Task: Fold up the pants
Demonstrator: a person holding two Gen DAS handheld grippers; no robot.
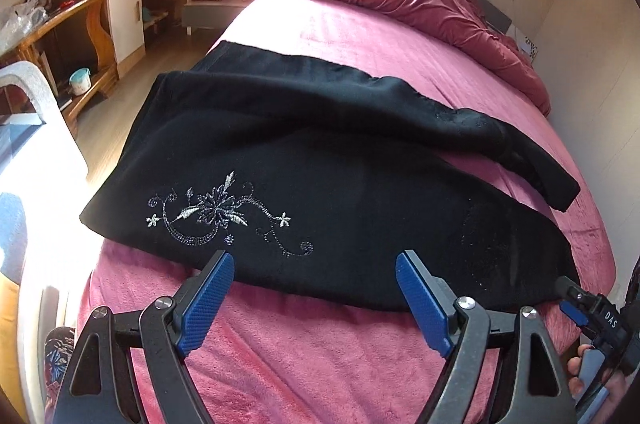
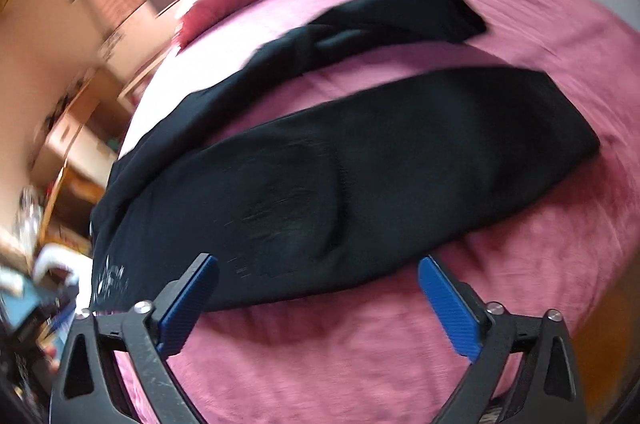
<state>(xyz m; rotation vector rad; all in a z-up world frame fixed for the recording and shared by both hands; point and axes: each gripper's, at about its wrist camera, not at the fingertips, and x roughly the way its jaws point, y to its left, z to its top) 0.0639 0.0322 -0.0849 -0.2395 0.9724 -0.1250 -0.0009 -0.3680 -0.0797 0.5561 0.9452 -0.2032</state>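
While my left claw point(image 1: 314, 260) and right claw point(image 2: 318, 266) both hang spread apart and empty, I see the black pants point(image 1: 320, 160) lying at twelve o'clock on the pink bed point(image 1: 320, 356).

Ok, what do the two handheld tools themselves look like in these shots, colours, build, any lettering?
Both match: the left tool and right tool have black angular linkage arms with triangular cut-outs and silver pivot screws, each ending in flat fingers faced with blue ribbed pads. In the left wrist view the right tool's body shows white letters "DAS". No cables or sleeves visible.
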